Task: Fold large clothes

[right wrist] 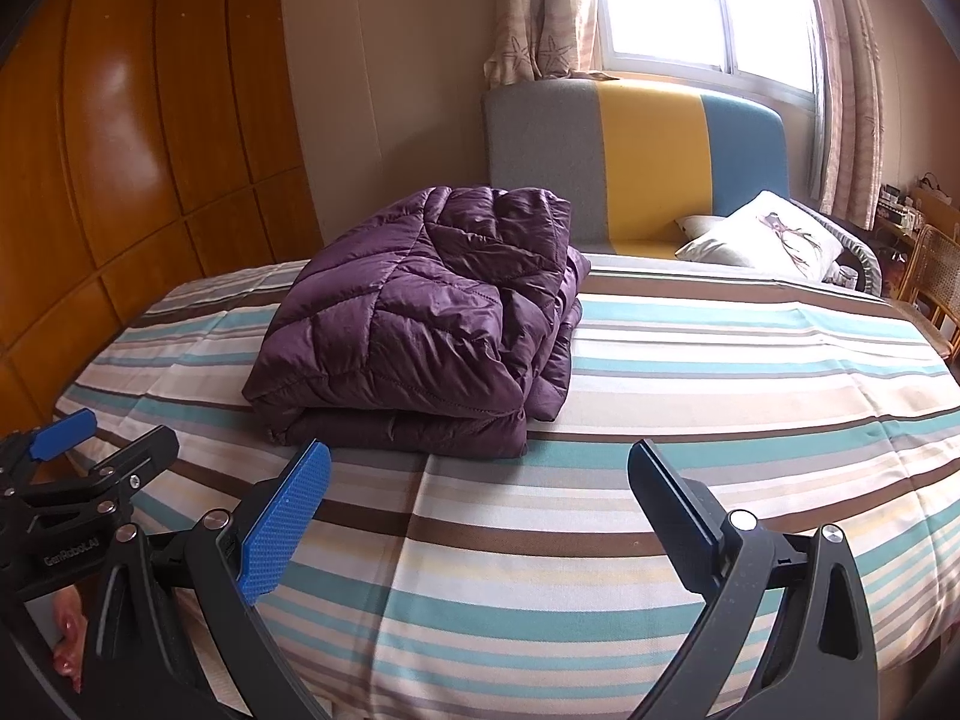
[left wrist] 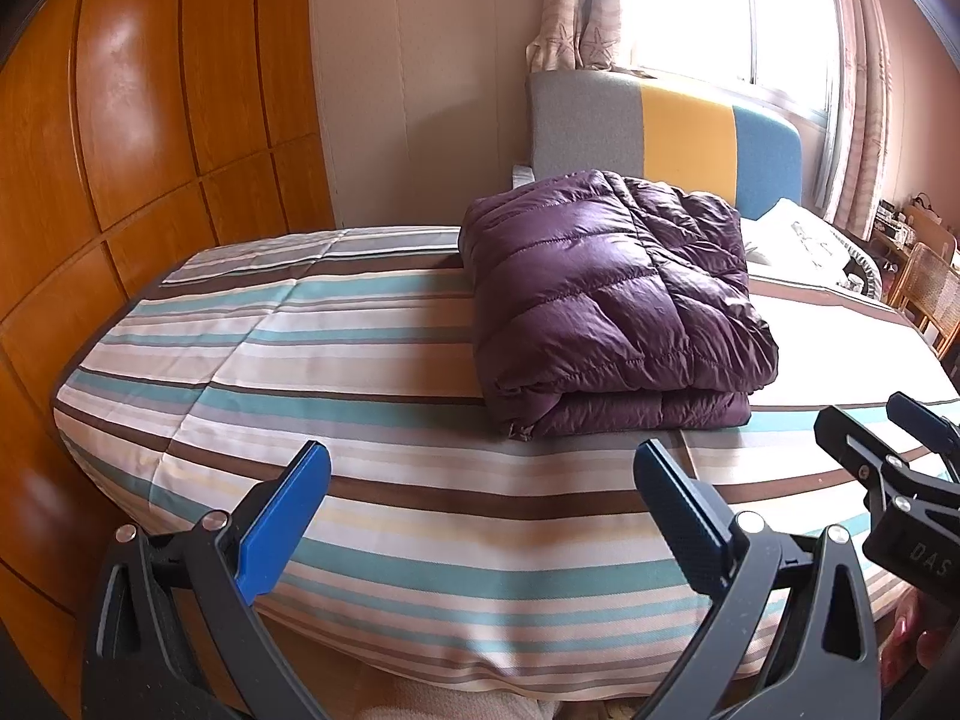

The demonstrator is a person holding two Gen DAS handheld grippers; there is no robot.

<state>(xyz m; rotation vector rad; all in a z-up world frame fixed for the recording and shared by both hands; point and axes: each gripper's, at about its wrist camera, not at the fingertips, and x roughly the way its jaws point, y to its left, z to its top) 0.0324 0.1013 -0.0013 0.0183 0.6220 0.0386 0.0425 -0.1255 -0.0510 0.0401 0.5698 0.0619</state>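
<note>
Left to right from my left wrist camera: a glossy wooden wardrobe (left wrist: 138, 138) fills the left side, then a plain wall. The bed (left wrist: 372, 396) with its striped cover runs across the middle. My left gripper (left wrist: 480, 510) hangs over the near edge of the bed, its blue-padded tongs spread wide with nothing between them. The purple down jacket (left wrist: 606, 300) lies folded into a thick, roughly square bundle on the striped cover, beyond the tongs and clear of them, slightly right of centre. Behind it stands a headboard (left wrist: 660, 132) in grey, yellow and blue panels under a bright window (left wrist: 738, 0) with patterned curtains. A white pillow (left wrist: 798, 240) lies right of the jacket, near the headboard. At the far right edge my right gripper (left wrist: 900, 450) enters the view.

From the right wrist camera the left gripper (right wrist: 66, 450) shows at the left edge (only part of it visible). The folded jacket (right wrist: 420, 318) sits left of centre, ahead of the right gripper (right wrist: 480, 510), whose tongs are likewise spread apart and pinch nothing, apart from the garment. The pillow (right wrist: 762, 234) rests against the headboard (right wrist: 630, 156) at right, and a wicker chair (right wrist: 936, 276) stands beside the bed.
</note>
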